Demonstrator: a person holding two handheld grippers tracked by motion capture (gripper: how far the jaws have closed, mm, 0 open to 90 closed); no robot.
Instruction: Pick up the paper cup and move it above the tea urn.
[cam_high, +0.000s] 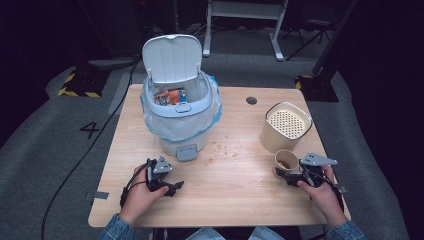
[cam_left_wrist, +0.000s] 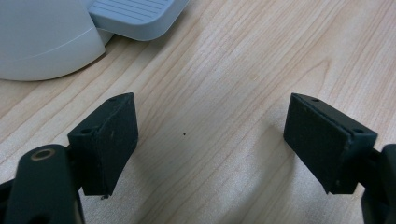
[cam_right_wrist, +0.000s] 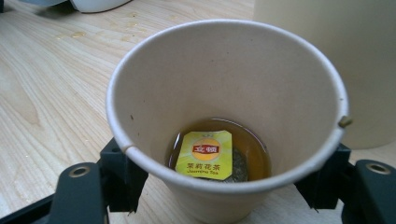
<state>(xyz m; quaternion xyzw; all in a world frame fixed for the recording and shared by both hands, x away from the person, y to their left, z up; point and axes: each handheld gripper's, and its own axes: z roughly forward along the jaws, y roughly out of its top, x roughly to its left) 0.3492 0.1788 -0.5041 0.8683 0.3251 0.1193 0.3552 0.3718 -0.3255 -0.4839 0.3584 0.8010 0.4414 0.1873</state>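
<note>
Right gripper view: near the tabletop's right edge, the right gripper (cam_right_wrist: 224, 186) clamped the cup (cam_right_wrist: 226, 116), tea bag (cam_right_wrist: 205, 154) inside, likely bound for the bin (cam_high: 177, 107); left gripper (cam_left_wrist: 210, 140) gaped empty

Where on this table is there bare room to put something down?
The widest bare wood lies between the left gripper and the paper cup. The table's far right corner is free too. It is crowded around the bin, and where the cup sits by the beige canister.
</note>
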